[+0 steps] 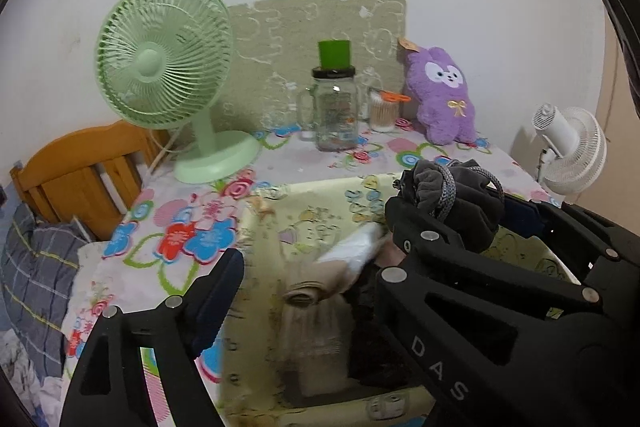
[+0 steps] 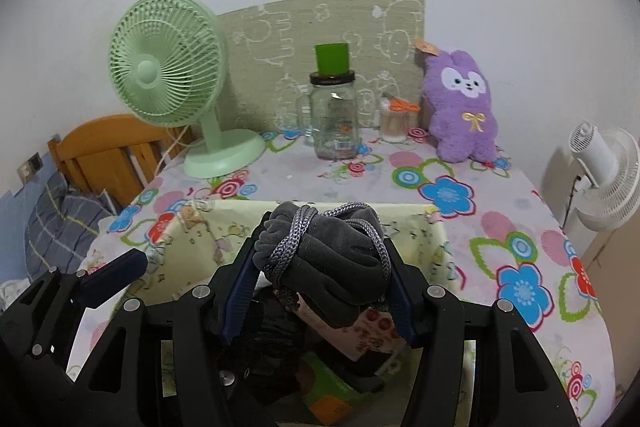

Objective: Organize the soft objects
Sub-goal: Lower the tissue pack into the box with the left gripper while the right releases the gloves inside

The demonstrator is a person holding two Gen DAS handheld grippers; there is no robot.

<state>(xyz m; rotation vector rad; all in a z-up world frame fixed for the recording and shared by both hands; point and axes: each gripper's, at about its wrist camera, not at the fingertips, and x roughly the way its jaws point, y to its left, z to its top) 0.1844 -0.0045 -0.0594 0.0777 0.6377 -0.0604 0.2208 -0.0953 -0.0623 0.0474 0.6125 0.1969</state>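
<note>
My right gripper (image 2: 320,259) is shut on a dark grey drawstring pouch (image 2: 332,251) with a grey cord, held just above a pale yellow fabric bin (image 2: 192,239). The pouch also shows in the left wrist view (image 1: 452,203). The bin (image 1: 272,223) holds several soft items, among them a beige rolled cloth (image 1: 308,291) and a white packet (image 1: 352,247). My left gripper (image 1: 316,259) is open over the bin's left side, holding nothing. A purple plush bunny (image 2: 460,107) sits at the back right of the table.
A green desk fan (image 2: 172,83) stands back left. A glass jar (image 2: 334,119) with a green cup on its lid and a cotton-swab holder (image 2: 394,123) stand at the back. A white fan (image 2: 608,175) is right, a wooden headboard (image 2: 108,151) left.
</note>
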